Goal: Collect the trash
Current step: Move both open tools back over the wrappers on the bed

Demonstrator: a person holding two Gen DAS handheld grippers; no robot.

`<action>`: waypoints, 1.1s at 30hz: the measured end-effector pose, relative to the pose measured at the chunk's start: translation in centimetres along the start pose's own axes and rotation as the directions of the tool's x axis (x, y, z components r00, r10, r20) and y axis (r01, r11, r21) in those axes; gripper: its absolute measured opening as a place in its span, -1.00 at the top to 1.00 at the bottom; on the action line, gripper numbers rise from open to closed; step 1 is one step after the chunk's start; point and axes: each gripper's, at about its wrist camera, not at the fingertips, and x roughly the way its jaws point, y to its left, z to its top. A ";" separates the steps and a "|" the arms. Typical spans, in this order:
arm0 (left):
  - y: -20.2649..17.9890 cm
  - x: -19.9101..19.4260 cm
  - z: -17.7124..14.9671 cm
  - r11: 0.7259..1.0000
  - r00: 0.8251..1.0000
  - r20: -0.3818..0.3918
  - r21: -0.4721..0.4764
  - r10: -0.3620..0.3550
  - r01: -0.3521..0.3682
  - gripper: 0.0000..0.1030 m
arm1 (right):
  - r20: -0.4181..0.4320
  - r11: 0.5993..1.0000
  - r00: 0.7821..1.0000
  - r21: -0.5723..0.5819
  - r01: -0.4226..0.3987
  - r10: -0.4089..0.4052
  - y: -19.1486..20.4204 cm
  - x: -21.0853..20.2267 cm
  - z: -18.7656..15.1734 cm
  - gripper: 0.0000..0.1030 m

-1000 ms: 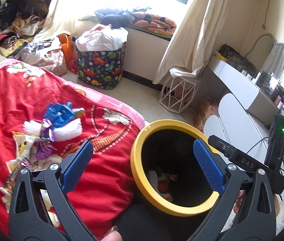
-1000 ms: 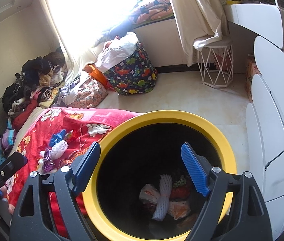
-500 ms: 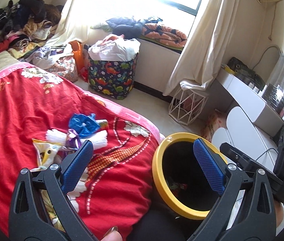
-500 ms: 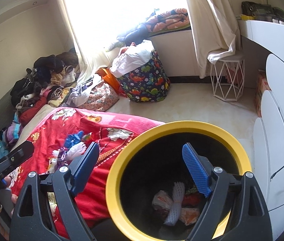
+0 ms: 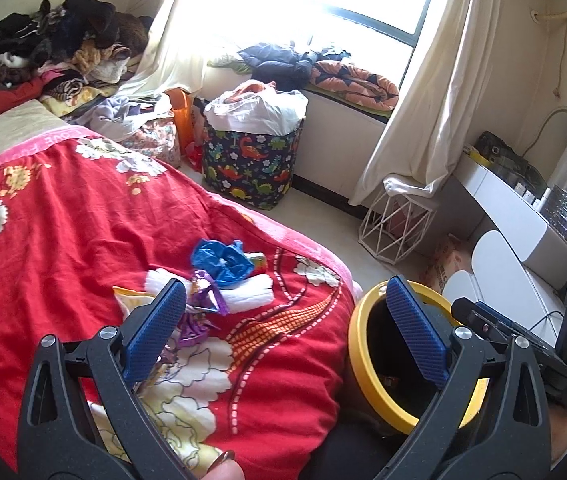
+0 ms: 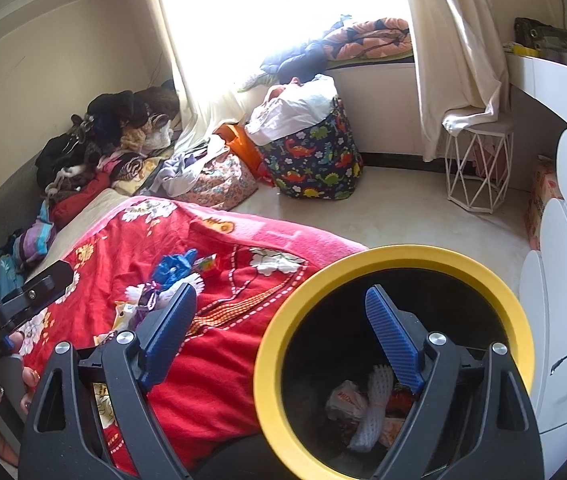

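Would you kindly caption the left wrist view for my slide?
Open left gripper hovers over wrappers on the red blanket, beside the yellow-rimmed bin.

left gripper [image 5: 285, 330] jaws spread wide and empty, right gripper [image 6: 285, 336] same deal, gaping, nothing gripped, both held level side by side

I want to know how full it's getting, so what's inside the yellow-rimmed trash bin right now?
The yellow-rimmed trash bin holds a white foam net sleeve, a crumpled printed wrapper and some red and orange scraps. The right claw covers part of the bottom; the rest is dark.
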 end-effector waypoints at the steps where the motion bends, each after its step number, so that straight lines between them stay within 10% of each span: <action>1: 0.4 -0.1 0.0 1.000 1.000 0.000 -0.005 0.005 -0.005 -0.78 | -0.002 1.000 1.000 -0.007 -0.004 0.004 0.3 0.1 0.0 -0.63; 33: 12.8 -3.2 -2.1 0.969 0.985 -0.048 -0.177 0.165 -0.171 -0.78 | -0.125 0.971 0.986 -0.198 -0.132 0.109 10.3 6.8 -0.6 -0.63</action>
